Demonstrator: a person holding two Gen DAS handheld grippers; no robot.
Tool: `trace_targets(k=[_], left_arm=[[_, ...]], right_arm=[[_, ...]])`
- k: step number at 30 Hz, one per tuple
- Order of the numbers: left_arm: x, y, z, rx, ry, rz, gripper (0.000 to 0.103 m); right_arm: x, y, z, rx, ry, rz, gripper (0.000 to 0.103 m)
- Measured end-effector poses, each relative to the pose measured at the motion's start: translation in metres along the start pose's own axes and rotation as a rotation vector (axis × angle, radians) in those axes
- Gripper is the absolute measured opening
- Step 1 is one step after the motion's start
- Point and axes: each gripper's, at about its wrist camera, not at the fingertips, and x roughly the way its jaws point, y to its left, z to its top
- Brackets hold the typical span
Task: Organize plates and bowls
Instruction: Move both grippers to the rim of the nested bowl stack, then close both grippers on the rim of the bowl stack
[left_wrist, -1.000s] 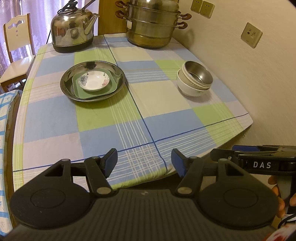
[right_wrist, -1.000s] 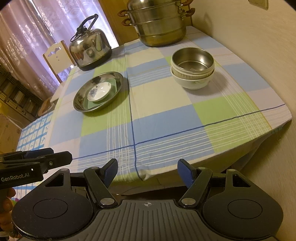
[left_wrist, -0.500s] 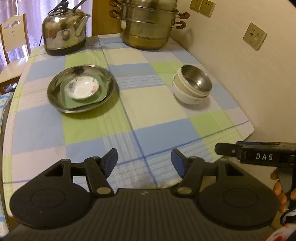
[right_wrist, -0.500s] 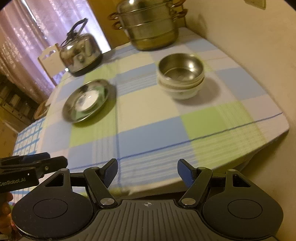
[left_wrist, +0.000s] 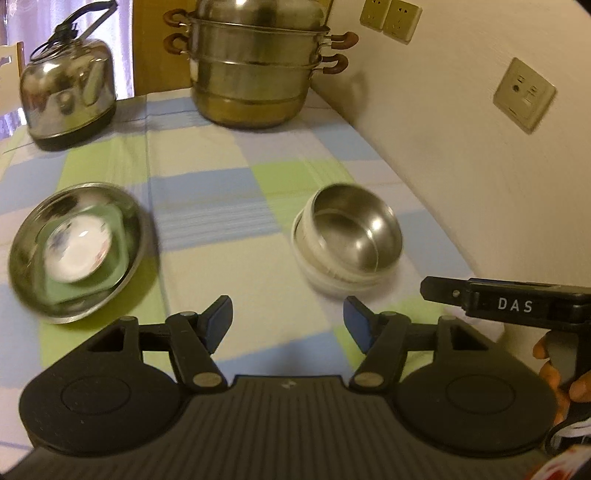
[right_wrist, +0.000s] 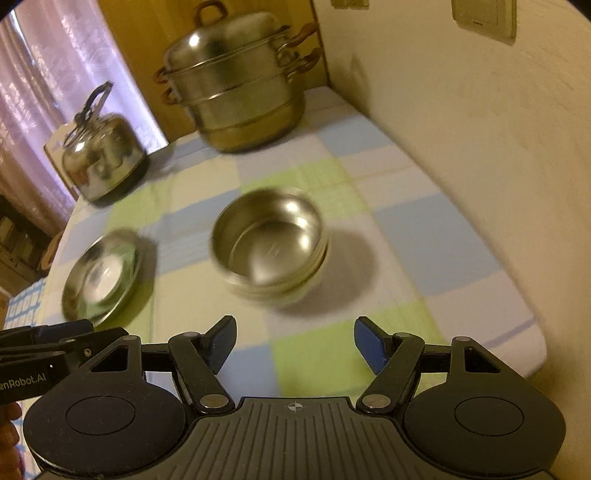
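Two stacks of dishes sit on the checked tablecloth (left_wrist: 221, 206), and both claws hang over its near edge with nothing between their fingers.

At the far left stands a steel kettle (left_wrist: 66, 99). Nearer, on the left side, lies a wide steel plate (left_wrist: 22, 266) carrying a green square dish (left_wrist: 118, 254), with a small white saucer (left_wrist: 77, 251) on top (all blurred, so the saucer's pattern cannot be read). In the left wrist view this stack lies ahead and well to the left of the left gripper (left_wrist: 288, 321), whose jaws stand fairly wide and have just been opening a little, with only cloth showing in the gap.

Far centre, a tiered steel steamer pot (left_wrist: 255, 74) stands against the wall.

To the right of the plates, well apart from them, a steel bowl (right_wrist: 269, 240) is nested in a white bowl (left_wrist: 332, 280). In the right wrist view this pair lies straight ahead of the right gripper (right_wrist: 295, 343), slightly left of its centre line and near, though not touching the blue pads (right_wrist: 371, 349). That claw's jaws also stand wide and empty.

At the right edge of the left wrist view, the other gripper's body and part of a hand (left_wrist: 565, 376) show beside the wall (left_wrist: 461, 155), which carries sockets.
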Motion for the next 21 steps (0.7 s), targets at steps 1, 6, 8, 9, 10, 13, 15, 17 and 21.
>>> trace_targets(k=[1,6,8,9,10,13,15,17,21], left_arm=[[0.008,-0.005,0.006,-0.003,-0.005,-0.001,0.066],[0.045,-0.018,0.023,-0.019,0.003,0.011,0.067],[0.058,-0.019,0.027,-0.04,0.015,0.009,0.067],[0.065,-0.02,0.029,-0.051,0.023,0.01,0.066],[0.071,-0.02,0.031,-0.058,0.032,0.012,0.066],[0.086,-0.021,0.035,-0.069,0.052,0.022,0.066],[0.094,-0.022,0.038,-0.074,0.063,0.027,0.066],[0.102,-0.023,0.04,-0.075,0.072,0.038,0.065],[0.111,-0.025,0.043,-0.075,0.089,0.046,0.057]], right_arm=[[0.005,-0.004,0.006,-0.002,-0.002,0.005,0.071],[0.037,-0.017,0.033,-0.023,0.007,0.02,0.071],[0.049,-0.019,0.041,-0.035,0.02,0.026,0.071],[0.055,-0.02,0.044,-0.042,0.025,0.031,0.071],[0.061,-0.021,0.046,-0.049,0.032,0.031,0.071],[0.079,-0.023,0.052,-0.067,0.051,0.044,0.07],[0.088,-0.023,0.054,-0.072,0.064,0.049,0.063],[0.097,-0.025,0.057,-0.068,0.076,0.054,0.059],[0.109,-0.027,0.062,-0.065,0.095,0.059,0.053]])
